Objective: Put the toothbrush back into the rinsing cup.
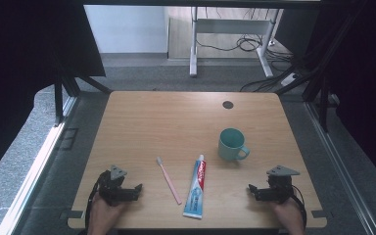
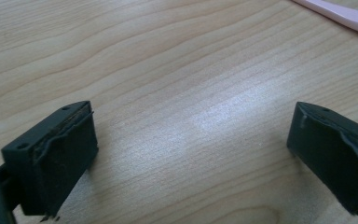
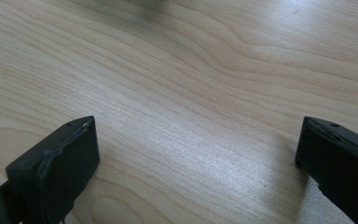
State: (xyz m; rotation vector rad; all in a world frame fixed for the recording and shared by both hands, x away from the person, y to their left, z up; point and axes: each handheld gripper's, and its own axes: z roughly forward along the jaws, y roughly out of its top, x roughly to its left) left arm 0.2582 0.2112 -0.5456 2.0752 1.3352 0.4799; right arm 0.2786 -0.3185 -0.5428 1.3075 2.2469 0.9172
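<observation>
A teal mug (image 1: 232, 144) stands upright on the wooden table (image 1: 176, 122), right of centre, its handle turned toward the near right. A white, red and blue toothpaste tube (image 1: 196, 188) lies near the front edge, cap pointing away. Left of it lies a pink toothbrush (image 1: 169, 180), bristles at the far end; its handle crosses the top right corner of the left gripper view (image 2: 340, 16). My left gripper (image 1: 136, 192) (image 2: 193, 126) rests low at the front left, open, with bare wood between its jaws. At the front right, my right gripper (image 1: 252, 192) (image 3: 196, 135) is open over bare wood.
A small dark round cap (image 1: 228, 104) sits in the tabletop near the far edge. Beyond the table are grey floor, a white desk frame (image 1: 225, 34) with cables, and dark curtains on both sides. A hand holds each gripper at the near edge.
</observation>
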